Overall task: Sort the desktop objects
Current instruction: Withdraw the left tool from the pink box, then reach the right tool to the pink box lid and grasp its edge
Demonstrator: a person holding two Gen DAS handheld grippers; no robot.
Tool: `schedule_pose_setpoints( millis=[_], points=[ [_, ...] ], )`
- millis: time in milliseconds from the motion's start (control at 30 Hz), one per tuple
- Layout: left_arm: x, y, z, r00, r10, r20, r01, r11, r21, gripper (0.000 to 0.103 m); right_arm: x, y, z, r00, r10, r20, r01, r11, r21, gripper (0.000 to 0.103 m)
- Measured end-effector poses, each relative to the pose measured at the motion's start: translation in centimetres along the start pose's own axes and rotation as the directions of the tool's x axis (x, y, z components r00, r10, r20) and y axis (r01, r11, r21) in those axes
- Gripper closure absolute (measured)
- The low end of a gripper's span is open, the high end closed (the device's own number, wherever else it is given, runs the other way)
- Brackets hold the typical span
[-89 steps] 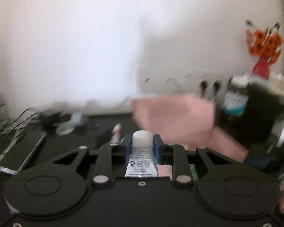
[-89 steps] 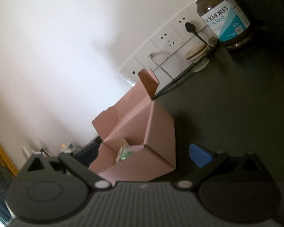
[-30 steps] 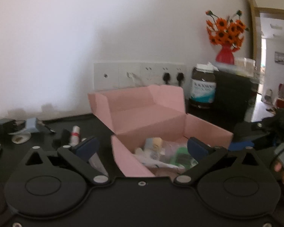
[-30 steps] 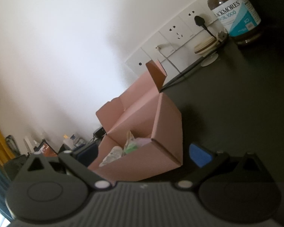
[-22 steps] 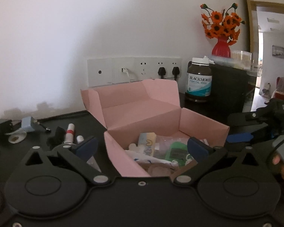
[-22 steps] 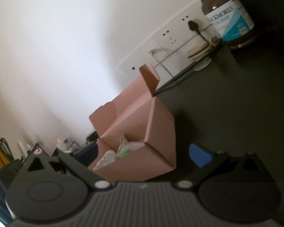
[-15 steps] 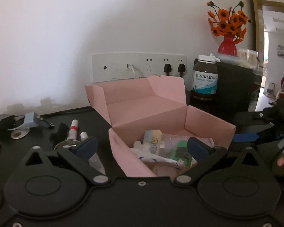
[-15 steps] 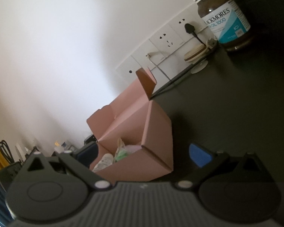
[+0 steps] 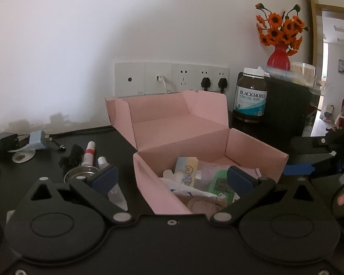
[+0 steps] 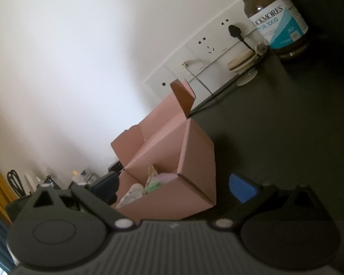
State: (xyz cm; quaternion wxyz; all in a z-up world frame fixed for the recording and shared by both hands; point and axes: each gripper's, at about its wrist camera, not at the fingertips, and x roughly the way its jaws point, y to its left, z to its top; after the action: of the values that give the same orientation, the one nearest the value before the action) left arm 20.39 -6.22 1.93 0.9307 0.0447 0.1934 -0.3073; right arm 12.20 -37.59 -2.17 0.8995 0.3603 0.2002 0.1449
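Left gripper (image 9: 170, 178) hovers low at the near edge of the pink box (image 9: 250, 147), fingers spread wide, nothing between them. The box sits open on the dark worktop (image 9: 117, 137), lid flap raised toward the wall sockets (image 9: 172, 78). Inside: a yellow-and-blue packet (image 9: 187, 168), a green item (image 9: 220, 182), white wrappers. Just left of the box lie a red-banded tube (image 9: 90, 152), a small white tube (image 9: 102, 161), a round metal tin (image 9: 81, 175).

Right gripper (image 10: 174, 186) is tilted, fingers spread, empty, facing the box's right side. Fish oil bottle (image 9: 251, 95) stands behind the box, beside a red vase of orange flowers (image 9: 278, 36).
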Motion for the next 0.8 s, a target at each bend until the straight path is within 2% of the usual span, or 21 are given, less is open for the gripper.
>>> schedule_pose_setpoints(
  millis=[433,500,600,700,800],
  points=[
    [0.3,0.0,-0.1,1.000,0.002,-0.030,-0.002,1.000,0.000,0.000,-0.3,-0.2,0.0,1.000,-0.010,0.016,0.010,1.000,0.014,0.001],
    [0.3,-0.1,-0.1,0.999,0.001,-0.033,-0.001,1.000,0.003,0.000,-0.7,-0.5,0.2,1.000,0.023,0.005,-0.023,0.999,0.038,0.001],
    [0.5,-0.3,-0.1,0.999,0.006,-0.042,-0.005,1.000,0.018,0.000,-1.2,-0.5,1.4,0.998,0.063,-0.023,-0.062,0.996,0.068,0.001],
    [0.7,-0.5,-0.2,0.999,0.012,-0.047,-0.011,1.000,0.025,0.000,-1.8,0.8,3.8,0.999,0.046,-0.027,-0.046,0.999,0.008,0.001],
    [0.7,-0.4,-0.2,0.999,0.016,-0.048,-0.015,1.000,0.024,0.000,-1.5,2.0,6.4,0.997,0.070,-0.042,-0.071,0.997,-0.020,0.001]
  ],
)
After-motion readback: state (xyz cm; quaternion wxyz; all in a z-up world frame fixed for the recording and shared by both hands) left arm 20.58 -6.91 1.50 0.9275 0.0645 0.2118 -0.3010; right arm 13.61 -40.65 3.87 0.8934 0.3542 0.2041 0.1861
